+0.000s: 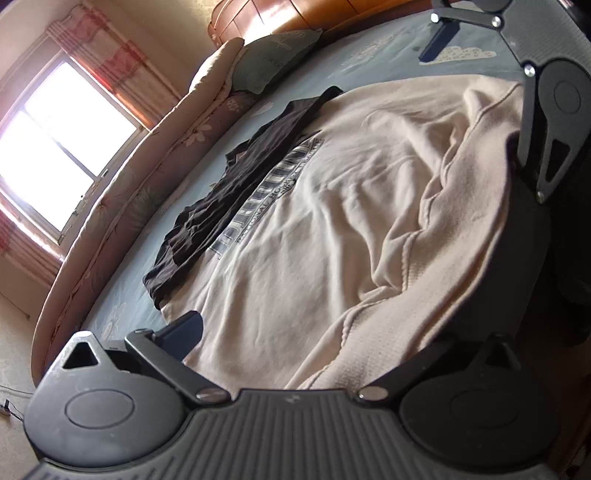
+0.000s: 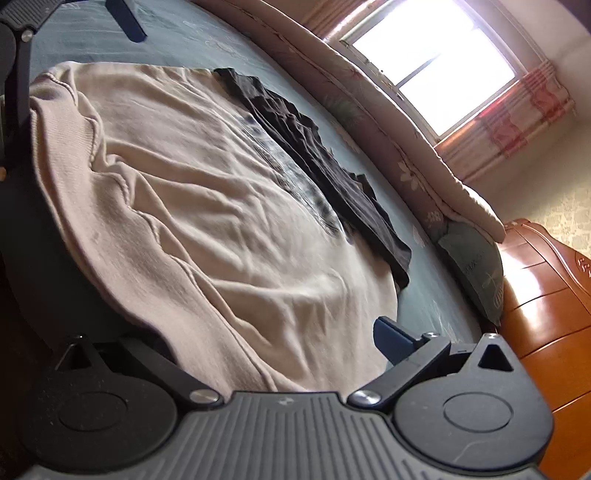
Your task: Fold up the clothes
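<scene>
A cream sweatshirt point(image 1: 314, 221) point(image 2: 184, 184) with a grey printed logo lies spread and wrinkled on the blue-grey bed sheet point(image 1: 369, 51) point(image 2: 184, 33). Its ribbed hem runs along the near edge. My left gripper point(image 1: 325, 332) stands open at that hem, one blue finger point(image 1: 181, 332) over the cloth and the other hidden beneath it. My right gripper point(image 2: 255, 336) is open at the hem further along, with one blue finger point(image 2: 391, 339) showing and the other covered. A black garment point(image 1: 229, 192) point(image 2: 314, 147) lies flat beyond the sweatshirt, touching its far edge.
A rolled floral quilt point(image 1: 140, 177) point(image 2: 369, 110) runs along the bed's far side under a bright window point(image 1: 55, 147) point(image 2: 436, 55). A grey-green pillow point(image 1: 273, 62) point(image 2: 476, 266) leans at the wooden headboard point(image 1: 280, 14) point(image 2: 546, 314).
</scene>
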`<state>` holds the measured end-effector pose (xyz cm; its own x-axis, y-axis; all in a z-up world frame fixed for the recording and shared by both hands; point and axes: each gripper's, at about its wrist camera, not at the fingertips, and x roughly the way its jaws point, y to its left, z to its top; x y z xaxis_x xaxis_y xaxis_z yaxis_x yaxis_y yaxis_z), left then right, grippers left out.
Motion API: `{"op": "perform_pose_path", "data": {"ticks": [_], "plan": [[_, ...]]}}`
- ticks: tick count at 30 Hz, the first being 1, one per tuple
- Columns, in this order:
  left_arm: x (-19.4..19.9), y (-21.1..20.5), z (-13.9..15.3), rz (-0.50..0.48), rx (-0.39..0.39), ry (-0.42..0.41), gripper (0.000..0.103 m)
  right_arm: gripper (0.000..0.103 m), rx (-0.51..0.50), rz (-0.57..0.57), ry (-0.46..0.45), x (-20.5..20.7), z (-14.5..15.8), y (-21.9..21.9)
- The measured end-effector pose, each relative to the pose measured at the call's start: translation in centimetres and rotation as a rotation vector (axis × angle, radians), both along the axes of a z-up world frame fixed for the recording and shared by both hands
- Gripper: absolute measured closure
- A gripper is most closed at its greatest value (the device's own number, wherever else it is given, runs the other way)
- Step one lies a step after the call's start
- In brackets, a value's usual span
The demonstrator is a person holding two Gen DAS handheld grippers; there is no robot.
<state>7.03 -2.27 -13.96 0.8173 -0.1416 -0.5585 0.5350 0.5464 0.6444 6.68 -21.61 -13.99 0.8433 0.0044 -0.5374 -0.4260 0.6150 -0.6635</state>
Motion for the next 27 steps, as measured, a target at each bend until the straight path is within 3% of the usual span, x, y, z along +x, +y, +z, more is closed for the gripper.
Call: {"op": "perform_pose_path", "data": {"ticks": [7, 14, 21, 27], "plan": [[0.5, 3.3, -0.2, 0.071, 0.037, 0.015, 0.001, 0.000, -0.045, -0.060, -0.014, 0.9, -0.1, -3.0], [0.3, 0.1, -1.0, -0.028, 0.139, -0.067, 0.001, 0.000, -0.066, 0.014, -0.045, 0.6, -0.6, -0.8], [0.7, 0.8, -1.3, 0.025, 0.125, -0.104, 0.000, 0.000, -0.086, -0.026, -0.087, 0.9, -0.8, -3.2], [0.8, 0.2, -1.2, 0.050, 0.119, -0.196, 0.000, 0.000, -0.152, -0.023, -0.269, 0.0, -1.8, -2.2]]}}
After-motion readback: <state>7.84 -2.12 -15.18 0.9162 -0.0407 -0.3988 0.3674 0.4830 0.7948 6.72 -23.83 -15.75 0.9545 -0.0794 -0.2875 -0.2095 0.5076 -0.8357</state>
